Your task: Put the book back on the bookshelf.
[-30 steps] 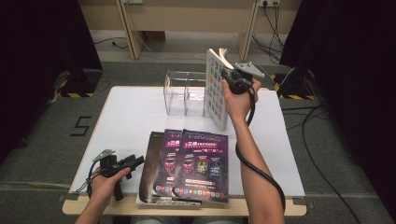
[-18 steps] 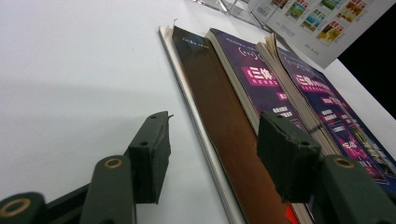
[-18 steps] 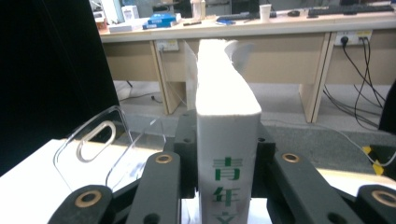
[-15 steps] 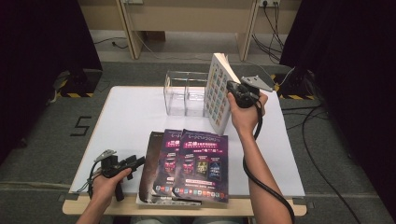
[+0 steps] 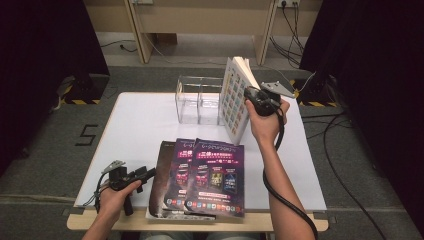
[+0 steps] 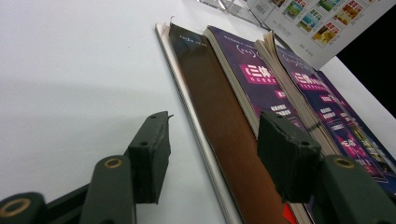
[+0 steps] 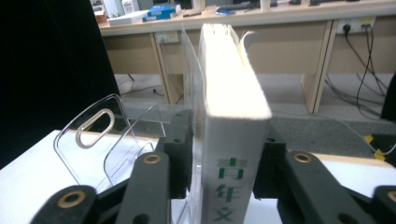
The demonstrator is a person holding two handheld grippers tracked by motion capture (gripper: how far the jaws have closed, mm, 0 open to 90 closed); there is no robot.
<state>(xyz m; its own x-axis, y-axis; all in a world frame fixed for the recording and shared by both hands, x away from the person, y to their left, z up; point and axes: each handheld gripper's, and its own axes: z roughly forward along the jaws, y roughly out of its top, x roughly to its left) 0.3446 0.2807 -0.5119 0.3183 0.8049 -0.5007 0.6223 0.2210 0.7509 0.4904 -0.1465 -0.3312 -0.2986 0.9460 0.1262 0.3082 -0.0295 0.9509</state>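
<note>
Inspector: Lowered since the earlier frames: the right gripper [image 5: 248, 94] has brought the upright book [image 5: 232, 102] down, and its bottom edge now appears to rest on the surface [image 5: 135, 125], just beside the clear holder [image 5: 197, 100]. Its jaws have just been opening.

Clerk: Is the book still between them?

Inspector: Yes. In the right gripper view the jaws stand on either side of the spine, roughly half open, and the pads appear to have eased off the covers. I judge this a release: the book is being left standing against the holder's side, not inside a compartment.

Clerk: And nearest the person?

Inspector: Left gripper [image 5: 147, 172], unmoved, low at the near left corner. Jaws wide apart, nothing between them; they point toward the flat books [image 5: 210, 175].

Clerk: Count, near to far.

Inspector: Two grippers, one per hand. Three books lying flat at the near edge, overlapped like a fan: one dark cover at the left, two purple covers over it. Whether a fourth lies underneath I cannot tell. Further back, one book upright with the picture-grid cover facing left. Behind it, one clear holder, two compartments, both looking empty.

Clerk: Remaining work?

Inspector: By my judgement, three flat books remain to be stood up; the left gripper is placed to start on them.
</note>
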